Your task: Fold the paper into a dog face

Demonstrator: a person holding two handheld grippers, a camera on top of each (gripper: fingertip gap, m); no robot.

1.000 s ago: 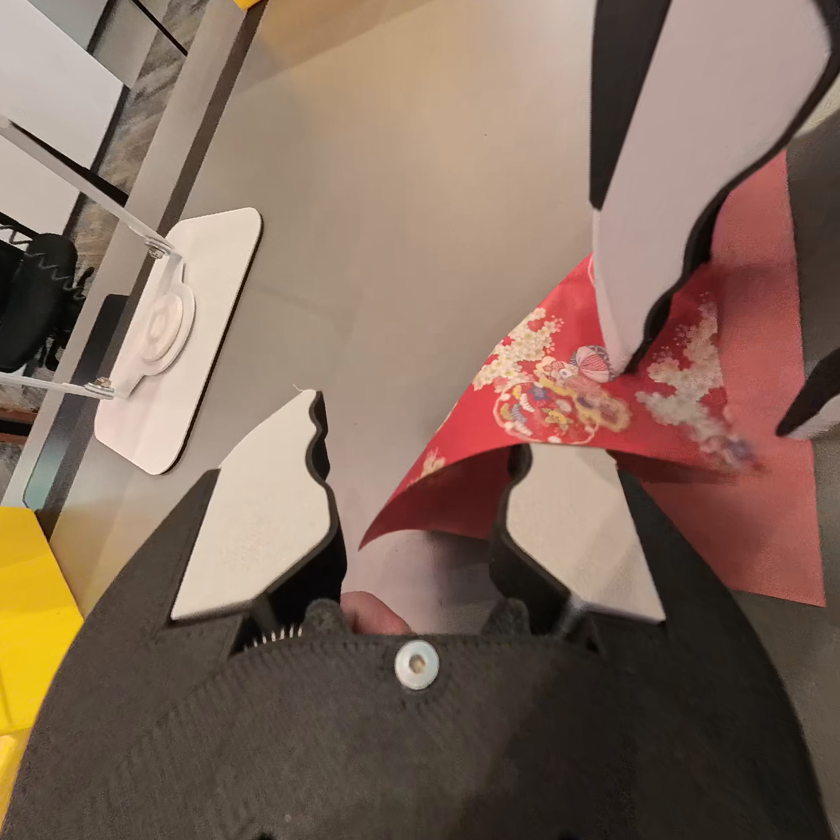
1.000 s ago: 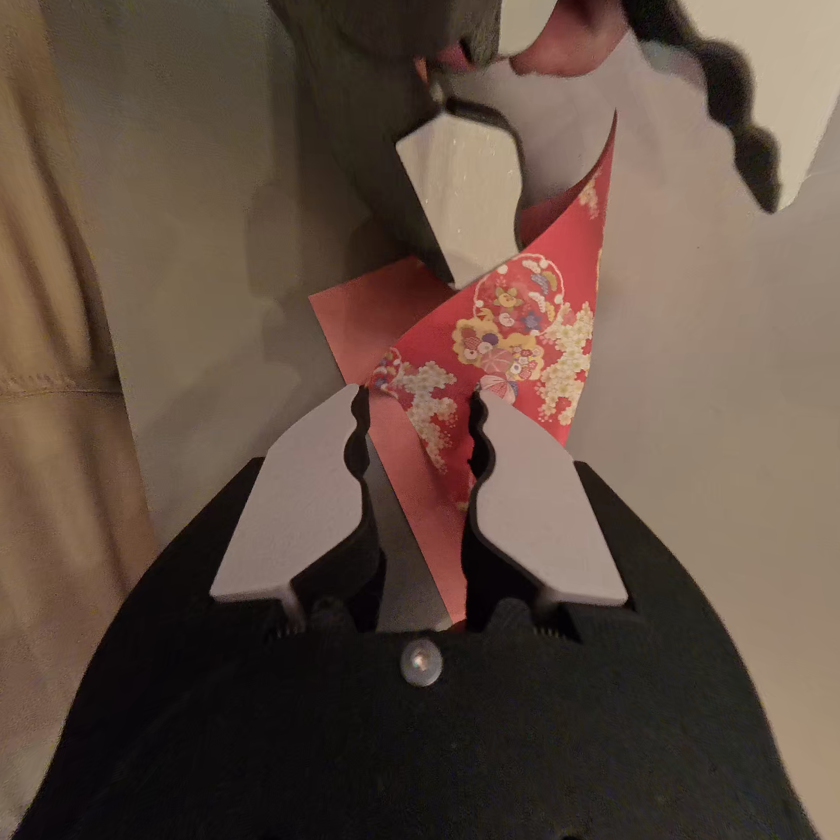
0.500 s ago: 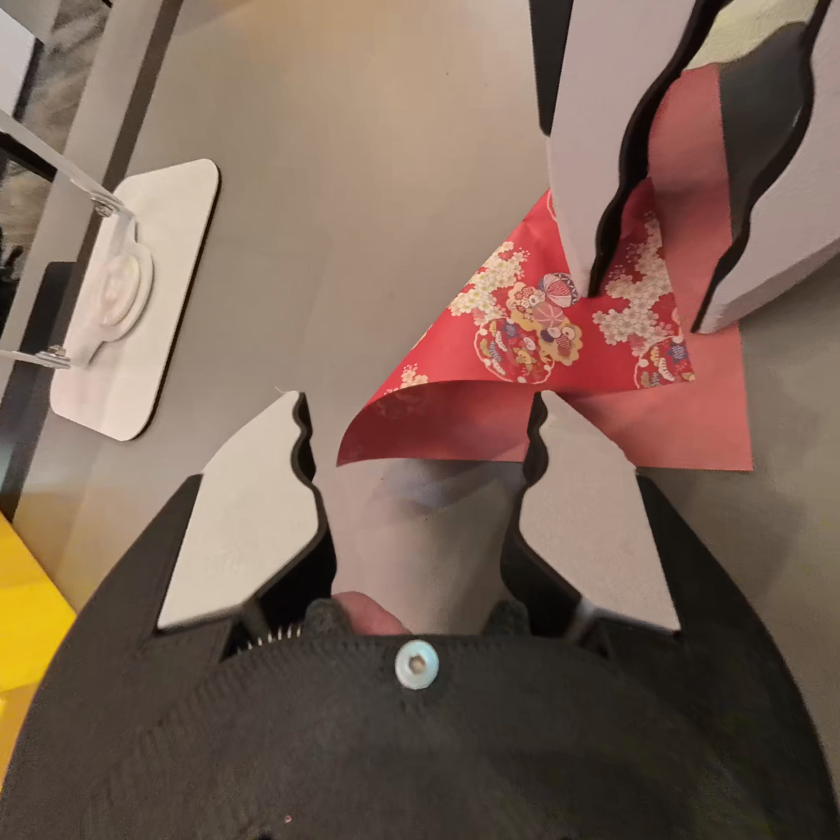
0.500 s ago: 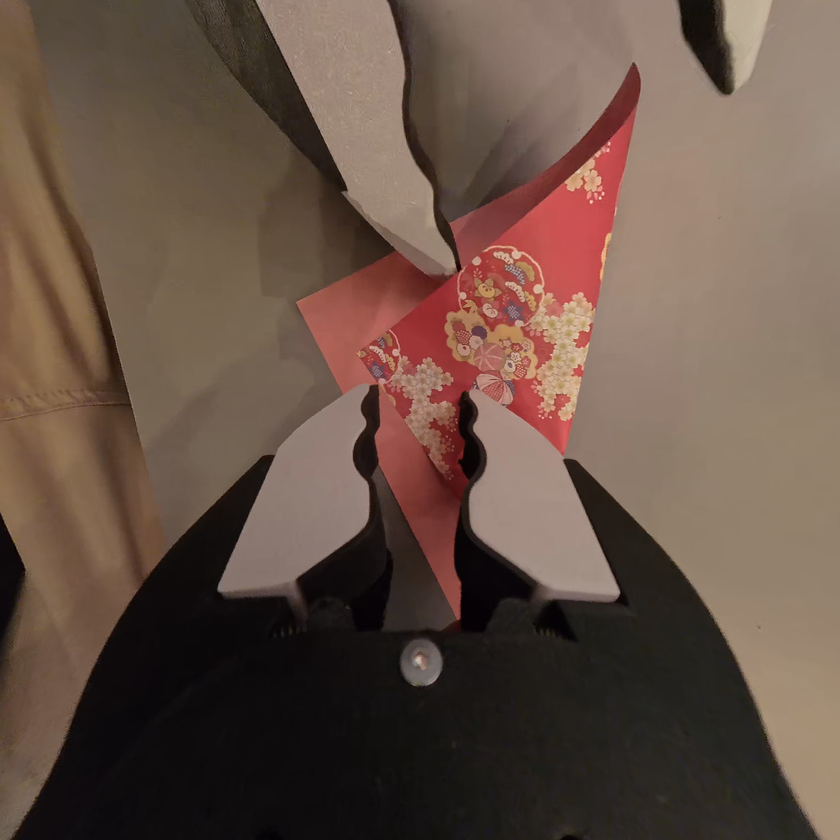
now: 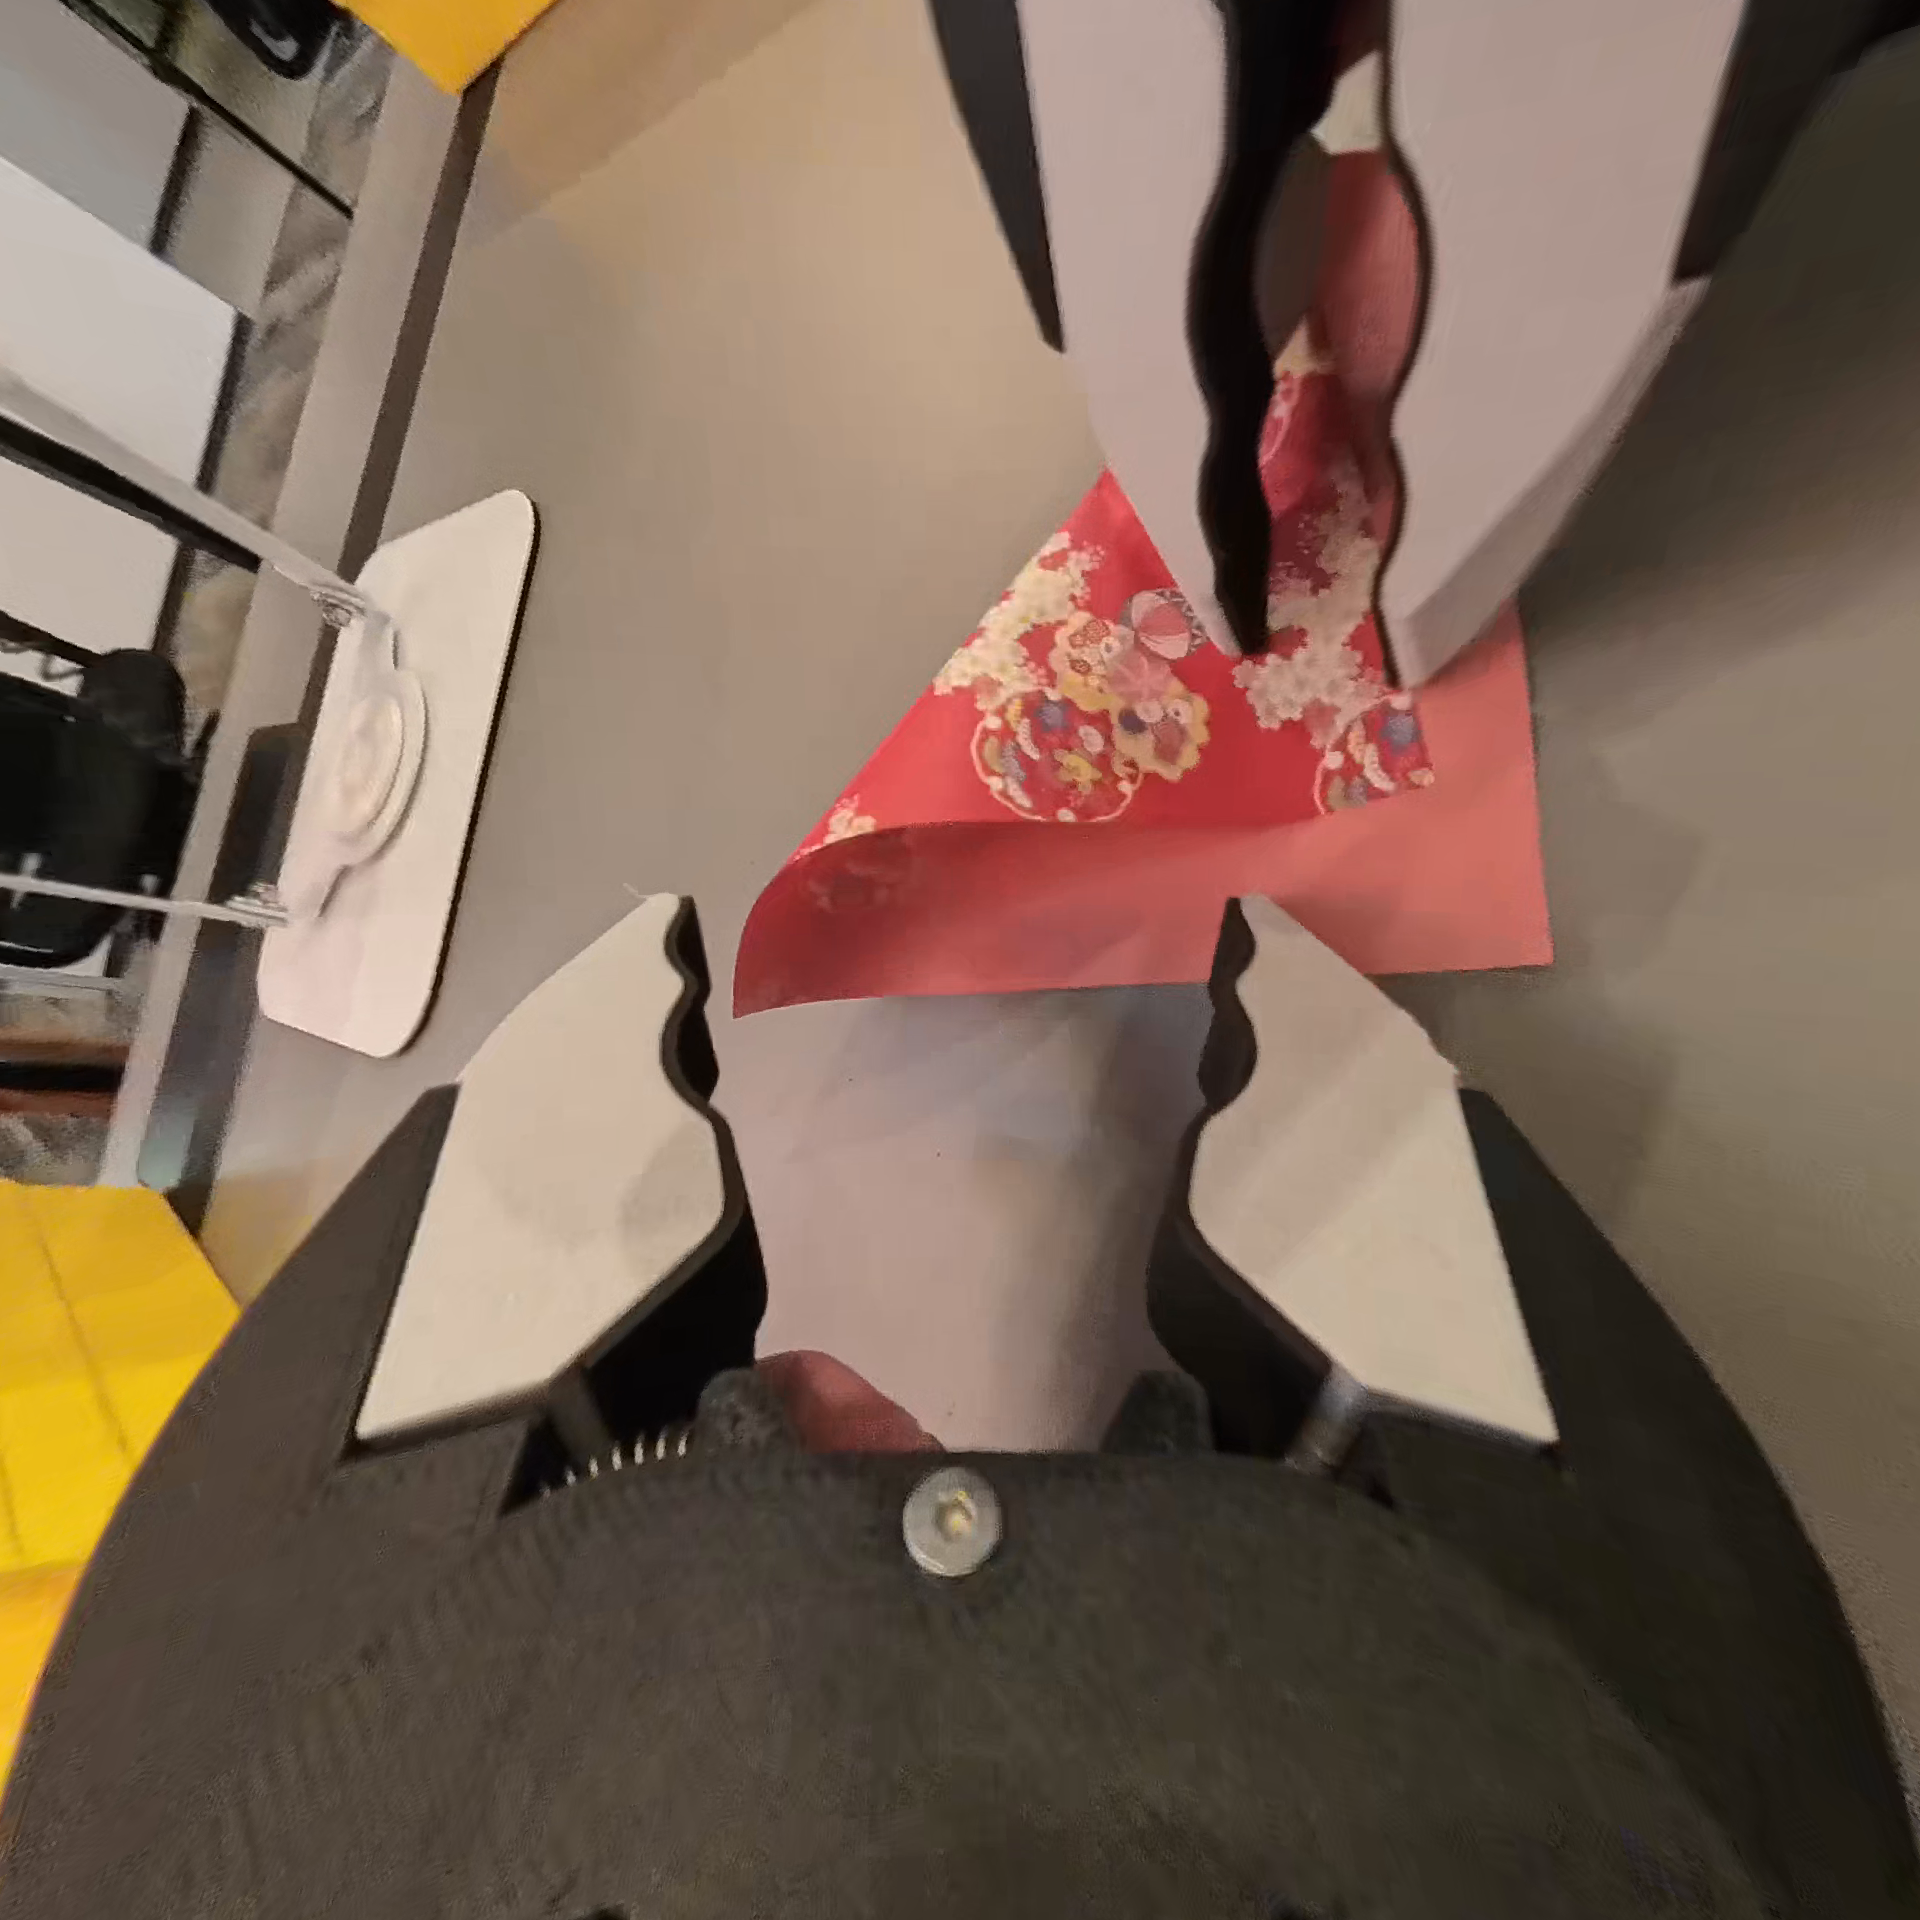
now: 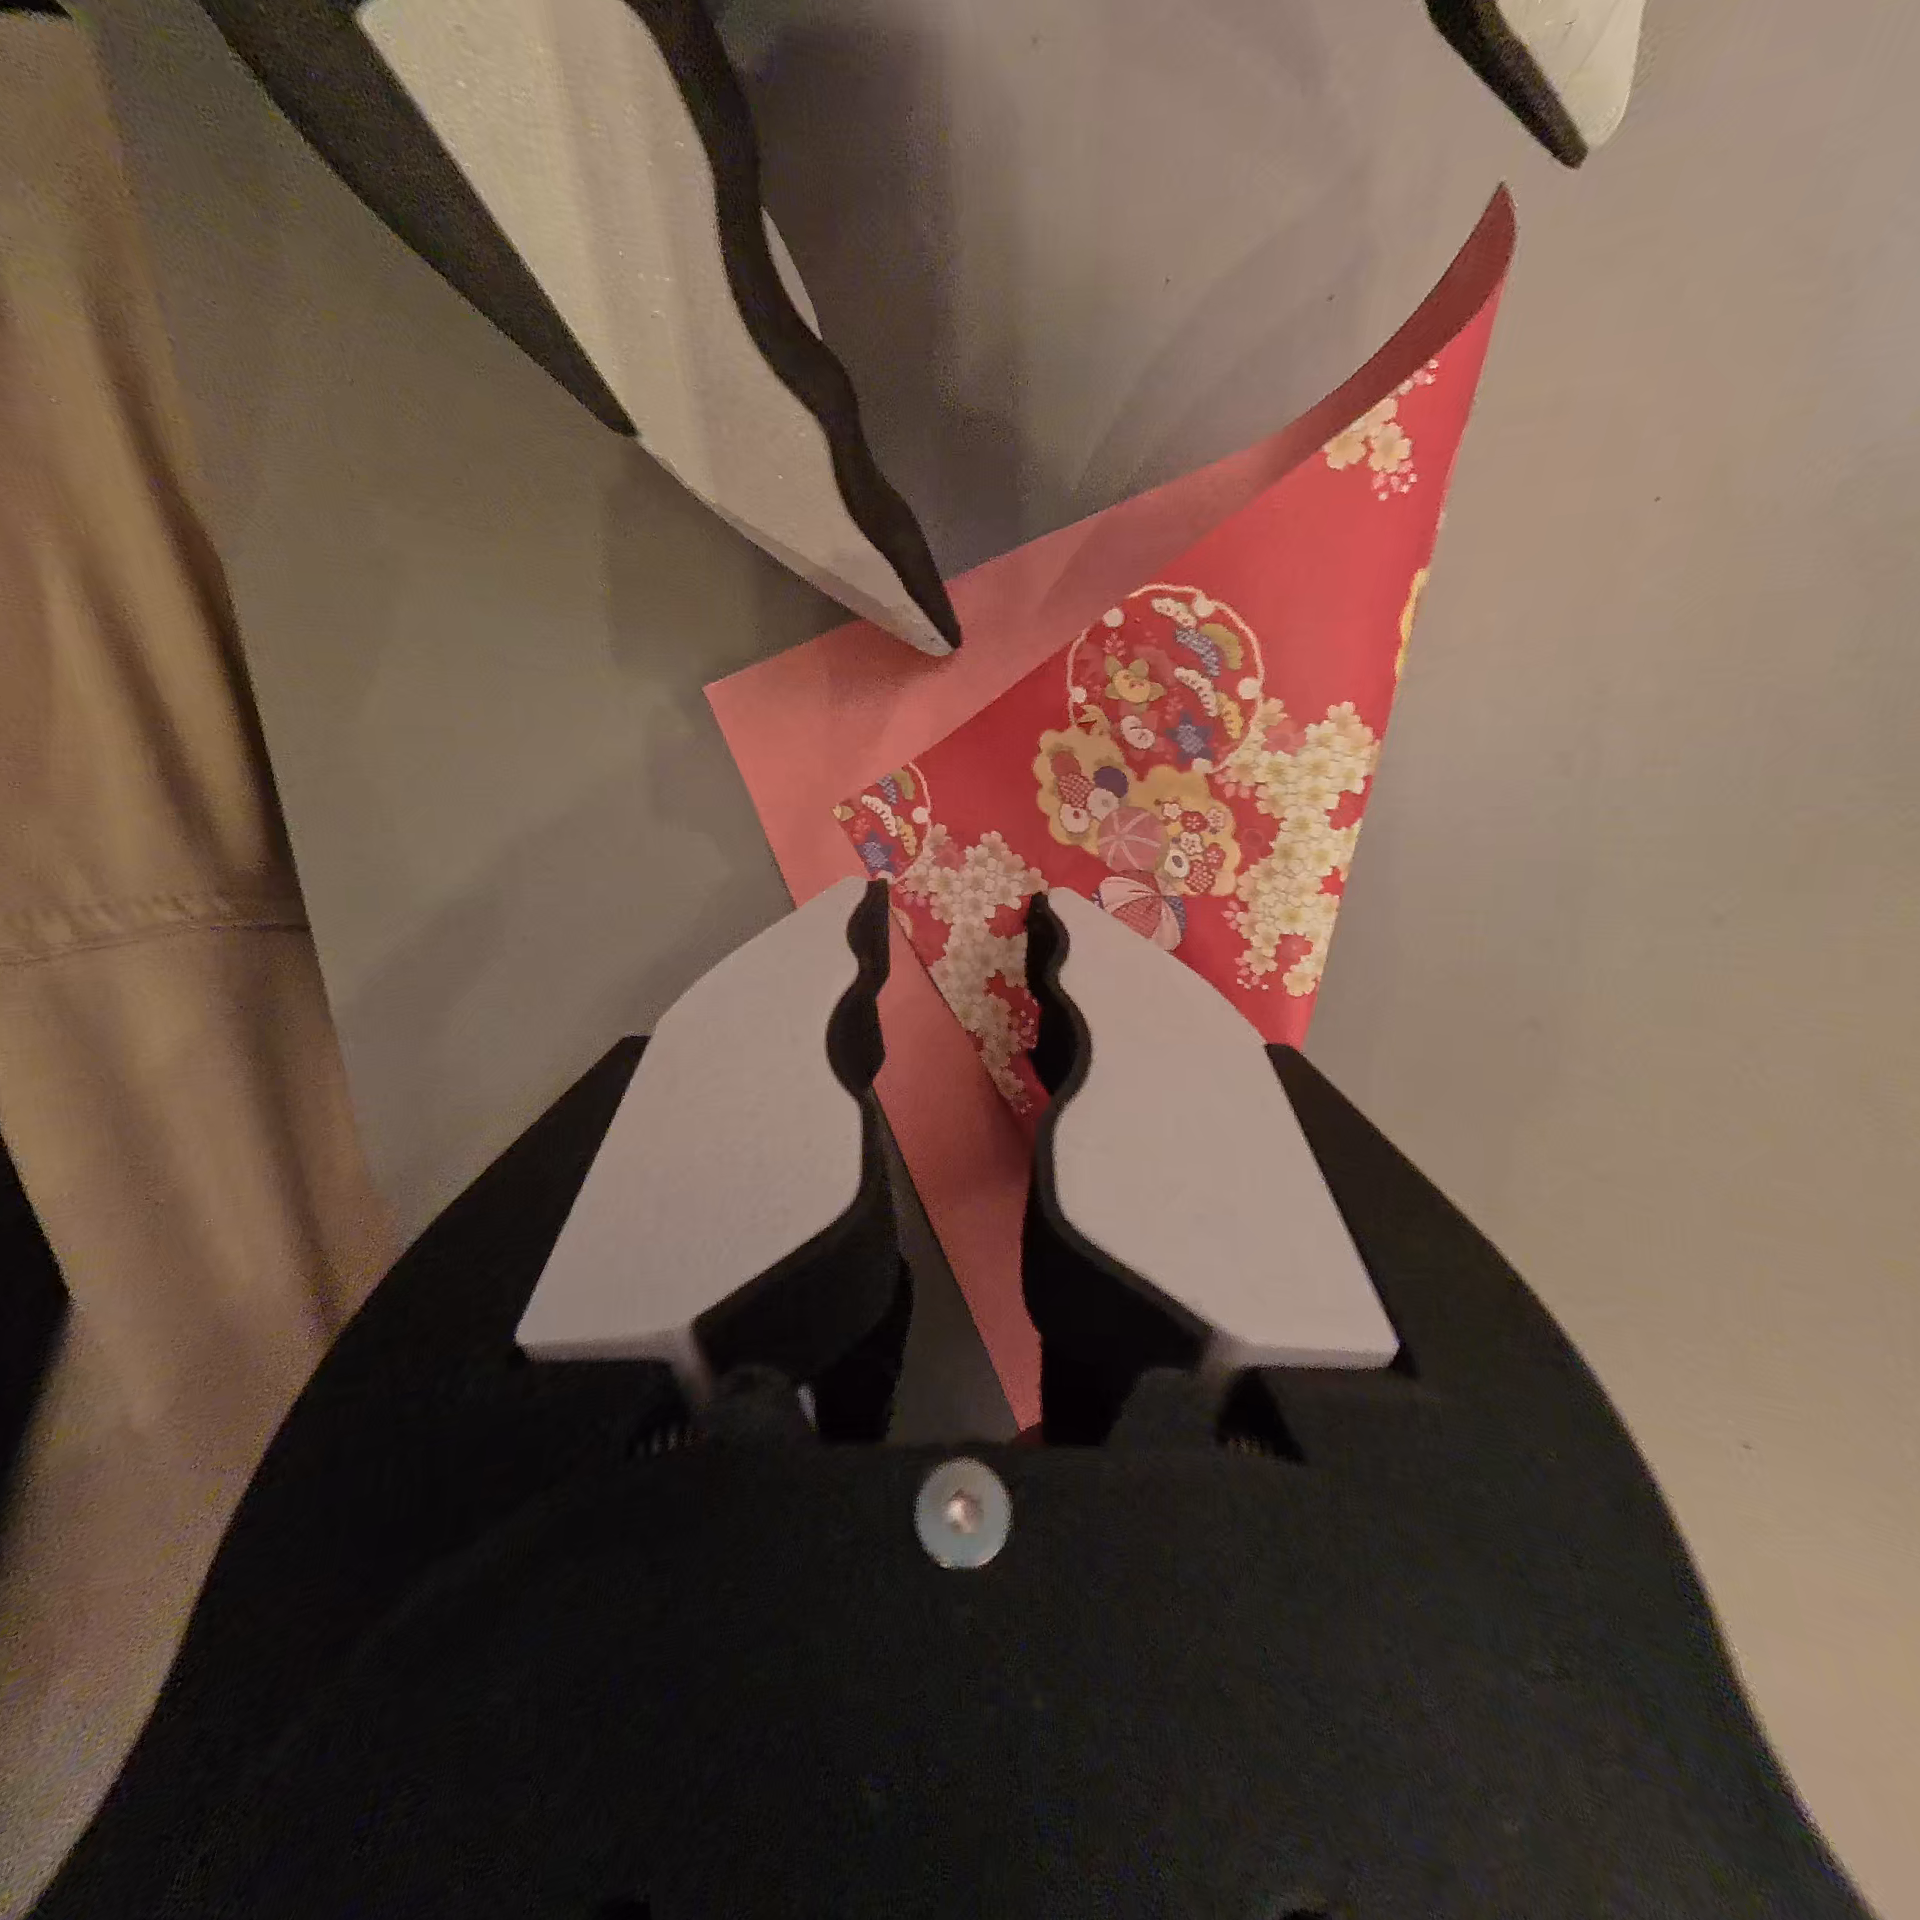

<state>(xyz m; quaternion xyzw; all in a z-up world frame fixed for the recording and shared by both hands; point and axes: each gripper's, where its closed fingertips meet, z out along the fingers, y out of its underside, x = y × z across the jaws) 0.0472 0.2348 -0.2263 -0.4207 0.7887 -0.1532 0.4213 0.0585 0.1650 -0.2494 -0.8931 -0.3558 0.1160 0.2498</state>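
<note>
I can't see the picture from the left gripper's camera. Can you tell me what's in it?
A red paper with flowers lies half folded on a grey table, one corner curling up. The left gripper hovers open just before it, and the right gripper presses down on its far side.

Red floral-patterned paper (image 5: 1101, 748) with a plain pink underside.

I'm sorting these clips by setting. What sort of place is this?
Probably an office or lab workspace, not a home. The red patterned paper lies on a plain grey table; at the table's edge stands a clear stand on a white base plate, with a dark office chair beyond it.
</note>
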